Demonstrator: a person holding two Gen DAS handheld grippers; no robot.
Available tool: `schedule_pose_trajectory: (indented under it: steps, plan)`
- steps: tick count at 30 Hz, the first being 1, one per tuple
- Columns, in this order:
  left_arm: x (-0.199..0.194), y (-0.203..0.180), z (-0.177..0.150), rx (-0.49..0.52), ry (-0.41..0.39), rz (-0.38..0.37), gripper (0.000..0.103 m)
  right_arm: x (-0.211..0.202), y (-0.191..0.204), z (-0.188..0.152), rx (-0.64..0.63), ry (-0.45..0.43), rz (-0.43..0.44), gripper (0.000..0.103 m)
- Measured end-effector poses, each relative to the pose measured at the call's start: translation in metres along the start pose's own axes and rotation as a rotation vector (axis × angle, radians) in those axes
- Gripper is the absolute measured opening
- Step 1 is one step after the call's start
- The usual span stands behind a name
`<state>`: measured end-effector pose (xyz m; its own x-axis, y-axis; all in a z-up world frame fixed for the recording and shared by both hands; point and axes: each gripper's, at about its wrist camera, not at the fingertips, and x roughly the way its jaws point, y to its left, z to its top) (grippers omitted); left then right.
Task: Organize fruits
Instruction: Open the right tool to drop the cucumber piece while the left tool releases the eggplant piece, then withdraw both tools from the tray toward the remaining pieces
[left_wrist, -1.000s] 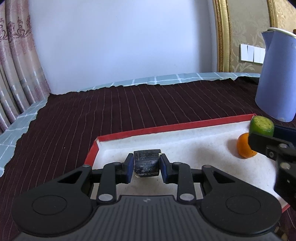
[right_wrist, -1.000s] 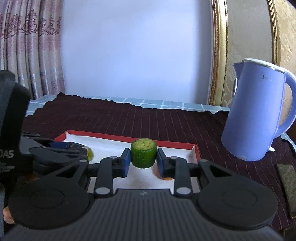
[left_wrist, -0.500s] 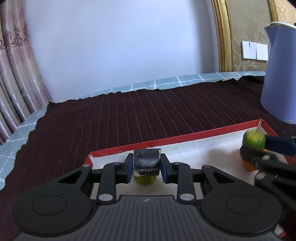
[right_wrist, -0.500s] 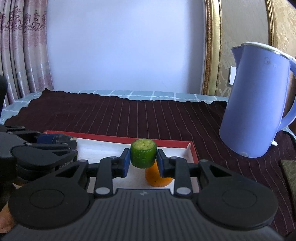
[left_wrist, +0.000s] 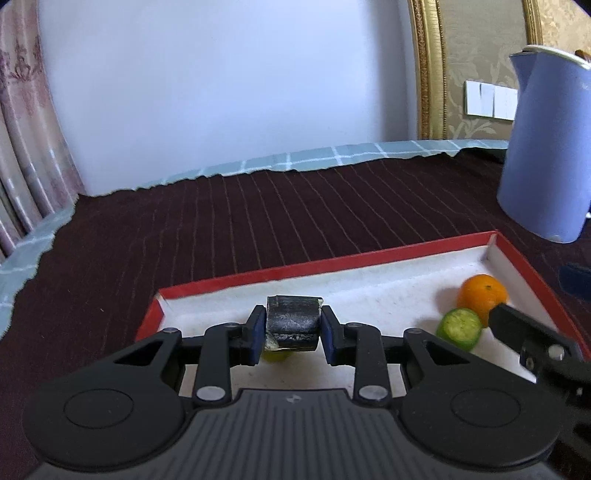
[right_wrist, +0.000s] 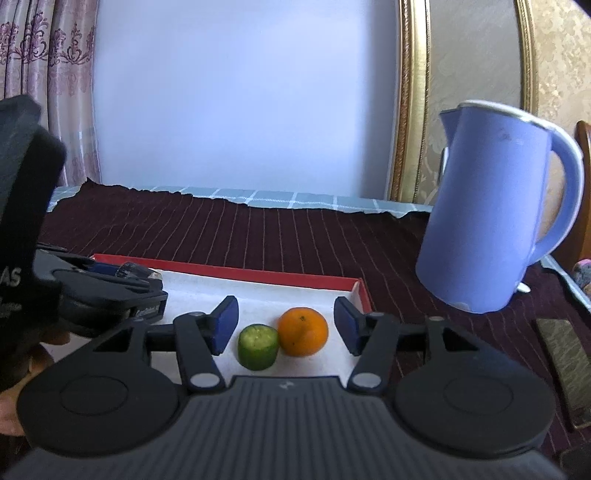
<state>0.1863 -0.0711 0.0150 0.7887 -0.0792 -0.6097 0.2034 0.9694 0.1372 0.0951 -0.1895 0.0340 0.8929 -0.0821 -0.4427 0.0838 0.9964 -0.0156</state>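
- My right gripper (right_wrist: 286, 325) has let go: a second ago its pads pinched the green cylinder piece (right_wrist: 257, 346), and now the jaws are opening, with that piece standing free between them on the white floor of the tray.
- The green piece sits upright, cut face up, against the orange (right_wrist: 303, 331), both near the right end of the red-rimmed tray (right_wrist: 258, 275). In the left wrist view the same pair shows at the tray's right corner, green piece (left_wrist: 459, 328) just in front of the orange (left_wrist: 482, 295).
- My left gripper (left_wrist: 293, 328) is clenched on a dark, scuffed block (left_wrist: 293, 322), as it was a second ago; the block is lifted over the left part of the tray (left_wrist: 236, 282), with a yellow-green fruit (left_wrist: 275, 355) partly hidden beneath it.
- What this means, as I judge it: one fruit is now delivered beside the orange, so the right hand is free to back out. The dark block is not yet set down.
- Risk I'd watch: pulling the right fingers back carelessly could nudge the green piece or the orange.
- Writing: on the left gripper's body, at the edge of the right wrist view, I can read only the letters "AS"; the rest is cut off. A small label lower on it is too blurred to read.
- The blue kettle (right_wrist: 495, 218) stands on the dark cloth beyond the tray; I see no legible brand on it.
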Motion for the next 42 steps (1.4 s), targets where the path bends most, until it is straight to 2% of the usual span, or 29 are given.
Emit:
schedule_pose_trajectory:
  steps: [3,5,7,19,21,29,36,42]
  plan:
    - [-0.001,0.001,-0.002,-0.013,0.010,-0.018,0.039,-0.010,-0.001,-0.004,0.006,-0.015,0.001,0.062]
    - [-0.003,0.001,-0.003,-0.016,0.000,-0.011,0.057,-0.018,-0.002,-0.007,0.018,-0.026,0.002,0.064]
    - [-0.007,0.000,-0.005,-0.010,-0.026,0.013,0.065,-0.025,-0.005,-0.010,0.033,-0.036,0.004,0.065]
    - [-0.023,0.002,-0.012,-0.014,-0.036,0.043,0.065,-0.054,-0.015,-0.027,0.094,-0.060,0.008,0.065]
    - [-0.024,0.004,-0.015,-0.021,-0.030,0.043,0.065,-0.056,-0.015,-0.030,0.093,-0.061,0.007,0.071]
    - [-0.039,0.010,-0.030,-0.041,-0.023,0.057,0.065,-0.061,-0.012,-0.038,0.088,-0.047,0.019,0.072]
    - [-0.058,0.021,-0.047,-0.084,-0.025,0.071,0.065,-0.067,-0.008,-0.044,0.077,-0.040,0.040,0.081]
    - [-0.074,0.028,-0.061,-0.108,-0.029,0.056,0.065,-0.074,-0.006,-0.050,0.074,-0.037,0.041,0.083]
